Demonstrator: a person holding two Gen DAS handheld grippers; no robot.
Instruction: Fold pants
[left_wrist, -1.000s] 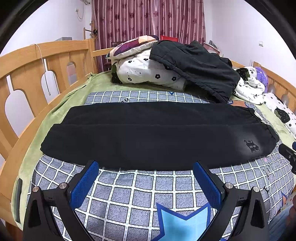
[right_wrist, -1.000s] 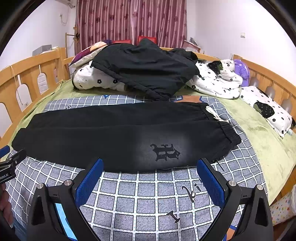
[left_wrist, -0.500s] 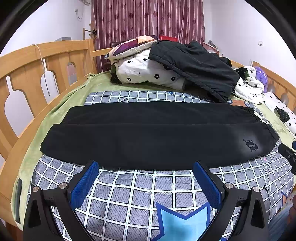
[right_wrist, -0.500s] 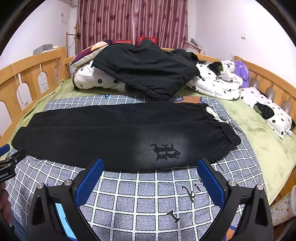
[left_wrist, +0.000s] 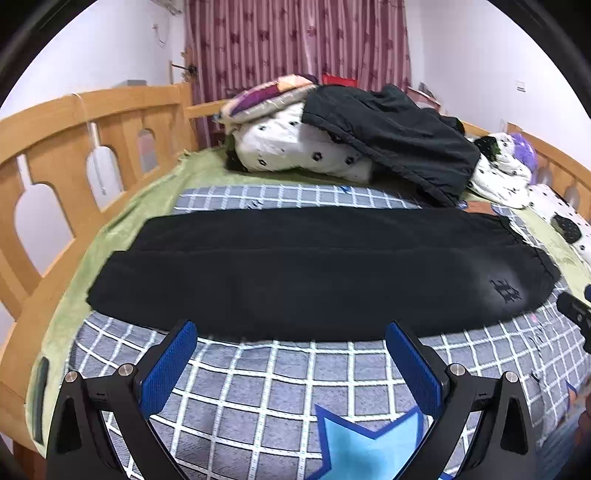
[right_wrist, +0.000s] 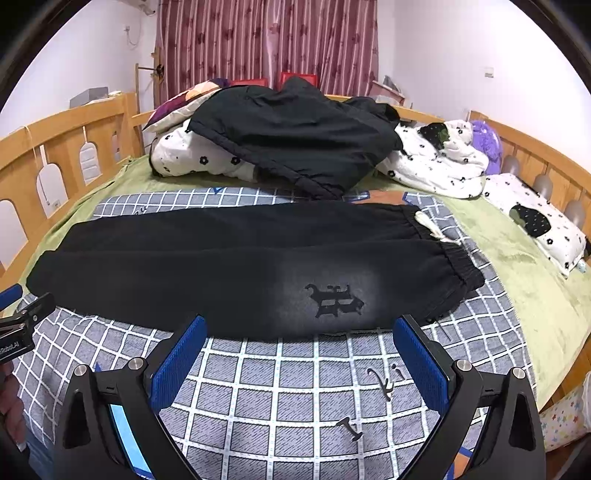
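Black pants (right_wrist: 236, 266) flat on checked blanket (right_wrist: 295, 387)

The black pants (right_wrist: 236, 266) carry a dark gothic-style emblem (right_wrist: 334, 300) near the waistband, its letter not clearly legible. Below the emblem, the checked blanket (right_wrist: 295, 387) shows black script reading roughly "ki". The left gripper (right_wrist: 22, 325) bears a partly cut-off white label, apparently "RobotAI".

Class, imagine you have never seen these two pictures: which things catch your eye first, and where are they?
The long black pants lie flat across the checked blanket, a dark emblem near the waistband end. Behind them a black jacket is heaped on floral bedding. Each open hand-held gripper, left and right, frames the near edge.
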